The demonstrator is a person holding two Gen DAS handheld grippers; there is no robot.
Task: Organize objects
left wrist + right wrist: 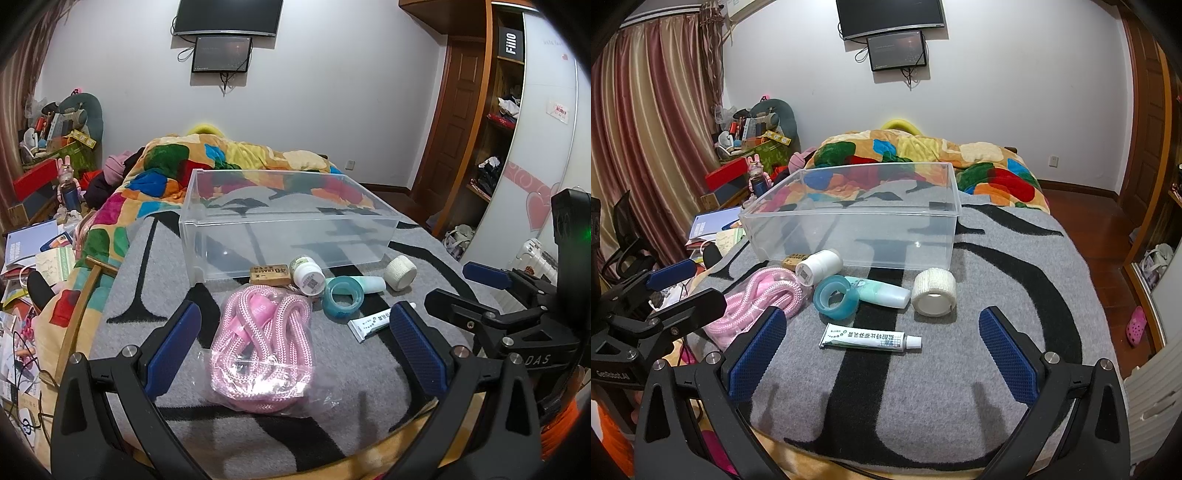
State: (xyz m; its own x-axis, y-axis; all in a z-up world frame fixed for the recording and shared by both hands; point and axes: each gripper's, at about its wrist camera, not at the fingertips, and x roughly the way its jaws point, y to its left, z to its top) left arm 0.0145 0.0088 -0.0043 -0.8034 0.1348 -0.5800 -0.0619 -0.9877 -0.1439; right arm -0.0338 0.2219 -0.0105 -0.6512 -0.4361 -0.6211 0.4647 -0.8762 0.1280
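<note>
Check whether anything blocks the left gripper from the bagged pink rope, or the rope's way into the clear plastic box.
Nothing blocks the open left gripper; the bagged pink rope lies between its fingers. Toward the clear plastic box, a brown eraser block and white pill bottle lie before the near wall.

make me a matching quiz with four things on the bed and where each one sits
Things:
1. pink rope in its bag
2. white tube
3. white gauze roll
4. clear plastic bin

Places:
A. farthest back, behind the small items
B. between the left tongs
C. flat on the blanket, just ahead of the right tongs
D. right end of the row of small items

Pairs: 1-B, 2-C, 3-D, 4-A
</note>
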